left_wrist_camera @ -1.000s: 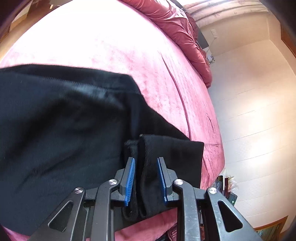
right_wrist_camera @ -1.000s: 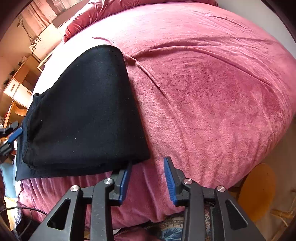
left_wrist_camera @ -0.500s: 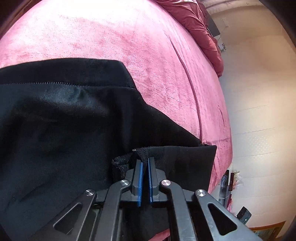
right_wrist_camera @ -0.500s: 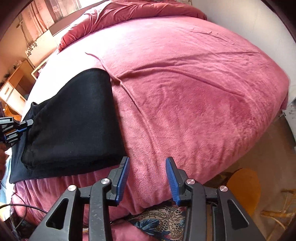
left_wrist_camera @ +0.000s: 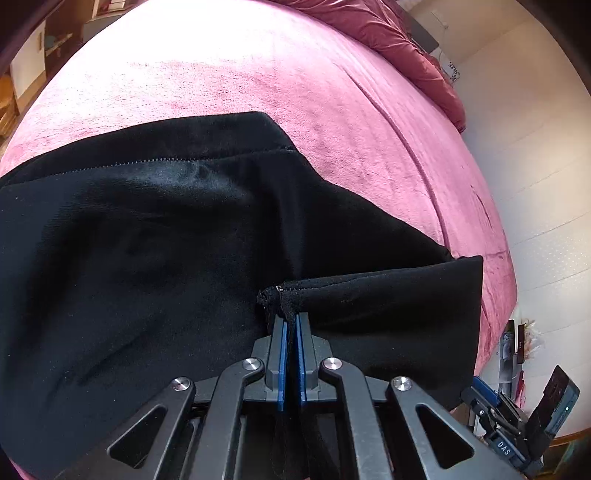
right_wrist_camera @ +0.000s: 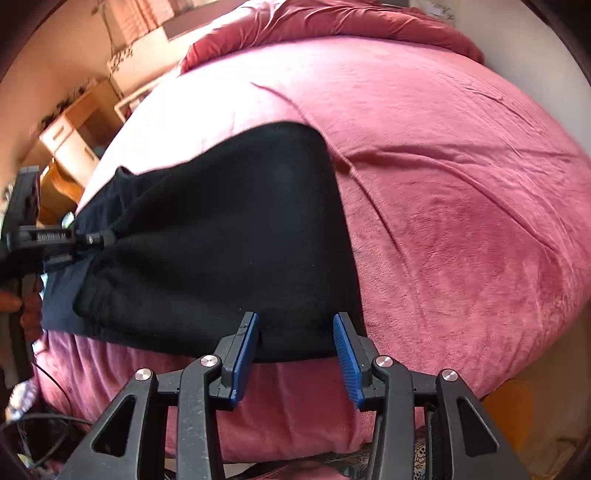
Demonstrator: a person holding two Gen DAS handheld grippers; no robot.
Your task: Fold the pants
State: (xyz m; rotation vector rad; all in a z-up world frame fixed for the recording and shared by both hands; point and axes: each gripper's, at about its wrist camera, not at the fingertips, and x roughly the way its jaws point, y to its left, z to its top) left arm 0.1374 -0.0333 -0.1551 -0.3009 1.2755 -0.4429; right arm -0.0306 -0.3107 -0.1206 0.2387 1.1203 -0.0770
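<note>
Black pants (left_wrist_camera: 155, 251) lie folded on a pink bedspread (left_wrist_camera: 332, 92). My left gripper (left_wrist_camera: 290, 321) is shut on a bunched edge of the pants near the front of the bed. In the right wrist view the pants (right_wrist_camera: 229, 229) lie across the bed's left side. My right gripper (right_wrist_camera: 295, 328) is open, with its fingers on either side of the near right corner of the folded pants. The left gripper (right_wrist_camera: 99, 238) shows there at the far left, pinching the cloth.
A rumpled red duvet (right_wrist_camera: 332, 22) lies at the head of the bed. A wooden nightstand (right_wrist_camera: 70, 144) stands beyond the bed at the left. A wooden stool (right_wrist_camera: 513, 406) stands on the floor at the right. Cables (right_wrist_camera: 51, 417) lie by the bed's lower left.
My left gripper closed on the pants edge and holds it. My right gripper swung left and forward, from beside the pants to around their near corner.
</note>
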